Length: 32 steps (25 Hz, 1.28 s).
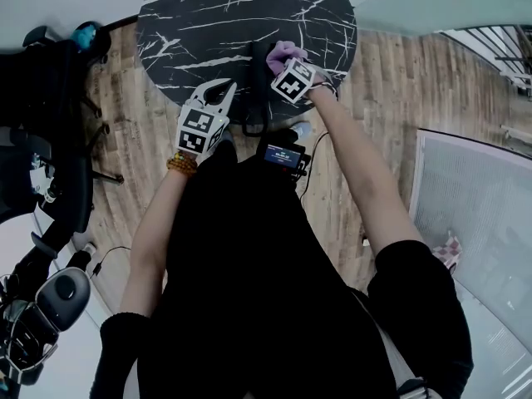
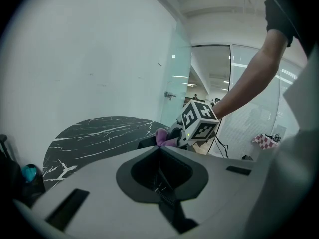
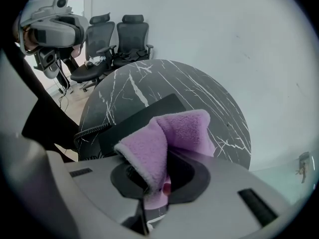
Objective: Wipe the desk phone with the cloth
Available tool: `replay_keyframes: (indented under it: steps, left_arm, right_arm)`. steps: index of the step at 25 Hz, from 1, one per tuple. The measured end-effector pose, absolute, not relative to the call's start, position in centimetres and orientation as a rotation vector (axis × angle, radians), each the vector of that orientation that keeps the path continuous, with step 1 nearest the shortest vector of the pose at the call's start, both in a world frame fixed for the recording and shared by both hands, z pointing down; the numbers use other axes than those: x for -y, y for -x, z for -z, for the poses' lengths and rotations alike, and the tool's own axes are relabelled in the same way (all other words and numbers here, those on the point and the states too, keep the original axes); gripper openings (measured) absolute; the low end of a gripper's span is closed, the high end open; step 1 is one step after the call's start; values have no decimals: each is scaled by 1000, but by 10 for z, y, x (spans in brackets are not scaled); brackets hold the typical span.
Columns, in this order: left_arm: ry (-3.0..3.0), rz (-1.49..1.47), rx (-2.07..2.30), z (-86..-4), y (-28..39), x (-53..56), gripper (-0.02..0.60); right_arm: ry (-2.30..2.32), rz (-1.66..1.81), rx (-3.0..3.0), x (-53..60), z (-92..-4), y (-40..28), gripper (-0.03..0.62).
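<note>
A black desk phone (image 1: 258, 90) lies at the near edge of a round black marble table (image 1: 208, 23). My right gripper (image 1: 283, 65) is over the phone, shut on a folded purple cloth (image 1: 285, 54). In the right gripper view the cloth (image 3: 172, 133) drapes over the jaws and hides the fingertips. Just beyond it are the phone's flat body (image 3: 144, 114) and coiled cord (image 3: 89, 131). My left gripper (image 1: 226, 84) hovers at the table's near edge, left of the phone, shut on nothing. Its view shows the phone (image 2: 144, 142), the cloth (image 2: 162, 136) and the right gripper's marker cube (image 2: 199, 120).
Black office chairs (image 3: 119, 39) stand beyond the table, on a wood floor (image 1: 391, 81). More chairs and gear (image 1: 50, 140) crowd the left side. A small device (image 1: 283, 155) hangs on the person's chest. A glass wall (image 2: 174, 83) stands behind the table.
</note>
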<state>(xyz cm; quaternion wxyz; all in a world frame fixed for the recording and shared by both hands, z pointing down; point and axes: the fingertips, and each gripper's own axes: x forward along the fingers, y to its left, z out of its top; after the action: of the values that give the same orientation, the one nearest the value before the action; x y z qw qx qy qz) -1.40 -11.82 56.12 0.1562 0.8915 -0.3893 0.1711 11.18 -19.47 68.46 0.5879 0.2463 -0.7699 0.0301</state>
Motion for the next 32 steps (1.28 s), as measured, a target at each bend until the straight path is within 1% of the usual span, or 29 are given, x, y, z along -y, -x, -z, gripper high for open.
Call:
replay_keyframes:
  steps: [22,32]
  left_arm:
    - [-2563,-513,1094,-564,9,113,14]
    - [-2582,-523,1062,-564,0,111,14]
  right_arm:
    - [-711,-154,1838,184,-693,-113,58]
    - [-684,-234,1858,144,-709,-109,58]
